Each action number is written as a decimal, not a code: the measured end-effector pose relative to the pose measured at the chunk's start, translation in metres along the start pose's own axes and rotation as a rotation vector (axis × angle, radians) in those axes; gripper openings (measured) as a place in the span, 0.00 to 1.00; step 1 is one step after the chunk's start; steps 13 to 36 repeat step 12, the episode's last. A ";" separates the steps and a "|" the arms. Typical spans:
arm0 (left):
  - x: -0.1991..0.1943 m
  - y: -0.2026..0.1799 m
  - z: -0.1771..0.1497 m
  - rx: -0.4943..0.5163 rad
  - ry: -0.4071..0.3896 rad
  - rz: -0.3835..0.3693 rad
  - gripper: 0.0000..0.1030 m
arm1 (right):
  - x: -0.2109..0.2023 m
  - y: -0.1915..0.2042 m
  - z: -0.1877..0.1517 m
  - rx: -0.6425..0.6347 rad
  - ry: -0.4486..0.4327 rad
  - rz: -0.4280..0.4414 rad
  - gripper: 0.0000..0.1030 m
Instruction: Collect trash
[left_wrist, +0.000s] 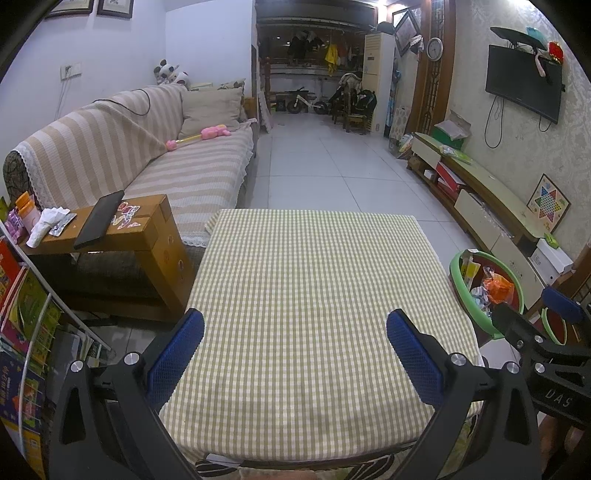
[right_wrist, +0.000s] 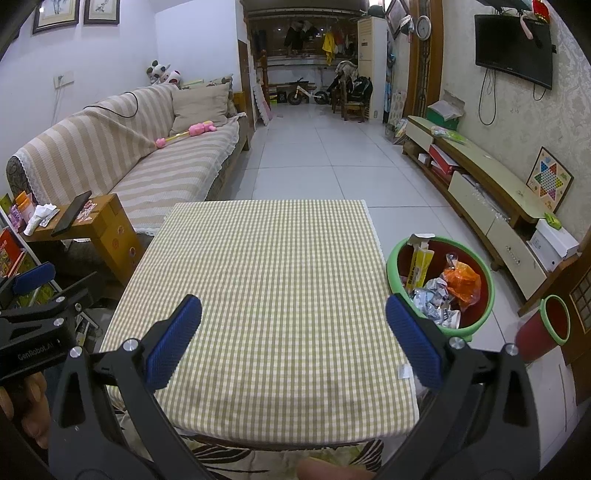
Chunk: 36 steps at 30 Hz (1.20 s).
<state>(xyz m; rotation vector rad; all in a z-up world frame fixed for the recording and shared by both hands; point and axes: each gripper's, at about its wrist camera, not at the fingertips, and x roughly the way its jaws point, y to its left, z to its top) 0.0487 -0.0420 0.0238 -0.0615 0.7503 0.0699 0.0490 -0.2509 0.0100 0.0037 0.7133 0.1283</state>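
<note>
A green-rimmed red bin (right_wrist: 395, 258) stands on the floor right of the table and holds trash: a yellow packet (right_wrist: 419, 267), an orange bag (right_wrist: 461, 282) and crumpled wrappers (right_wrist: 434, 301). The same bin (left_wrist: 460, 282) shows at the right of the left wrist view. The table (right_wrist: 266, 288) wears a green checked cloth with nothing lying on it. My left gripper (left_wrist: 295, 328) hangs open over the cloth's near half. My right gripper (right_wrist: 293, 314) is open too, its right finger next to the bin. Both hold nothing.
A striped sofa (right_wrist: 147, 158) and a wooden side table (right_wrist: 107, 229) with a phone and tissue stand left. A TV cabinet (right_wrist: 491, 177) runs along the right wall. A smaller red cup-shaped bin (right_wrist: 543, 328) sits by it. Tiled floor (right_wrist: 325, 162) stretches beyond the table.
</note>
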 end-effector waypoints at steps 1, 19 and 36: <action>-0.001 0.000 0.000 -0.005 -0.007 -0.005 0.92 | 0.000 0.000 0.000 0.000 0.000 0.000 0.95; -0.002 -0.003 -0.002 0.004 -0.004 0.011 0.92 | 0.000 0.000 0.000 0.001 0.001 0.000 0.95; -0.002 -0.003 -0.002 0.004 -0.004 0.011 0.92 | 0.000 0.000 0.000 0.001 0.001 0.000 0.95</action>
